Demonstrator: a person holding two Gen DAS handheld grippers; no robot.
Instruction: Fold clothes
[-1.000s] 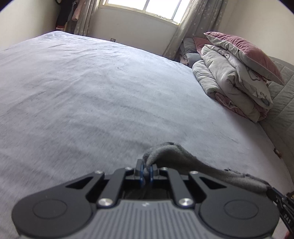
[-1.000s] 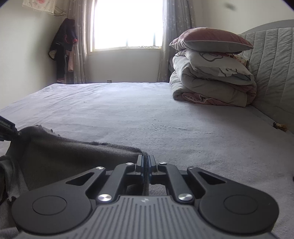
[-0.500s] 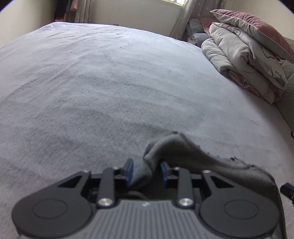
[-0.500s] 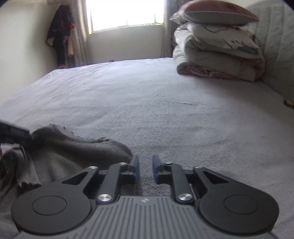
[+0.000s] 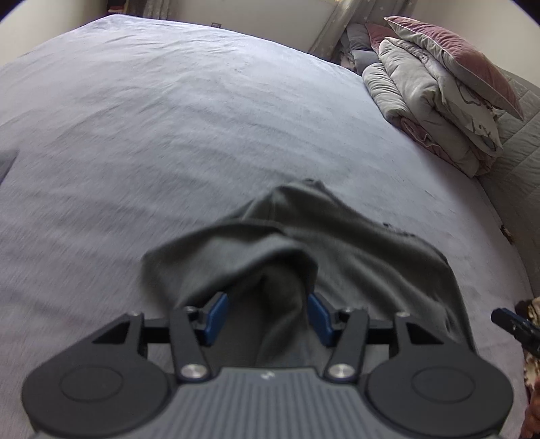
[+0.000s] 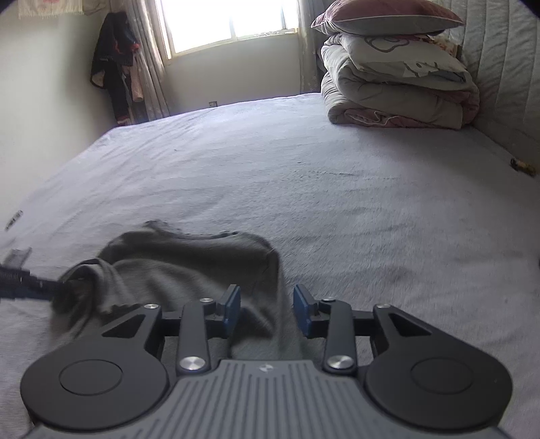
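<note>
A wide bed (image 5: 175, 111) covered in a pale grey sheet fills both views. Far beyond the fingers, to their right, a stack of folded quilts (image 6: 395, 98) topped by a mauve pillow (image 6: 381, 17) sits against the headboard. Only the right wrist view shows the bright window (image 6: 229, 20) and dark clothes hanging (image 6: 113, 67) in the corner. A dark grey garment (image 5: 303, 243) lies crumpled on the bed, directly ahead of and under both pairs of fingers. The left gripper (image 5: 266, 317) has its blue fingers spread, a loose fold of garment rising between them. The right gripper (image 6: 266, 310) is also spread, with the garment's edge lying between its fingers, unpinched. A second ago both pairs were pinching the cloth; they have just been opening.
</note>
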